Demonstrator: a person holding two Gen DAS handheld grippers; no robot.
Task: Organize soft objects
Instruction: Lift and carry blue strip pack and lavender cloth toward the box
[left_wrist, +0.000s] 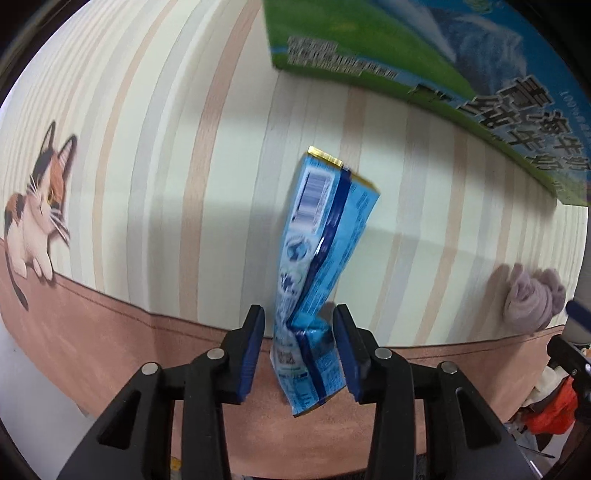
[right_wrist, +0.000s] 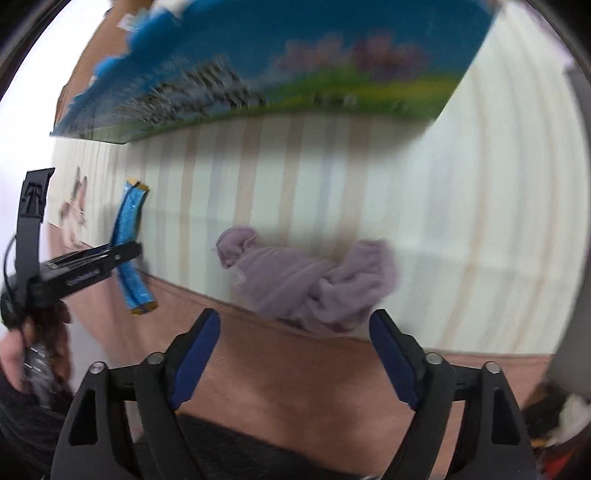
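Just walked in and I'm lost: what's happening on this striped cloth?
A person holds a gripper in each hand over the striped tablecloth. The left gripper has a crumpled blue plastic snack packet between its fingers; whether the pads press it is unclear. The right gripper is open and empty, just short of a bunched lilac knitted cloth. A blue-and-green printed carton stands behind.

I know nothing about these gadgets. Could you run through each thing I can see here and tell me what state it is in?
left gripper: jaws partly open around the packet, pads not clearly pressing it.
blue packet: crumpled, standing up between those jaws.
right gripper: wide open, holding nothing.
purple cloth: bunched up, lying loose on the striped tablecloth.
milk carton box: resting on the tablecloth, untouched.
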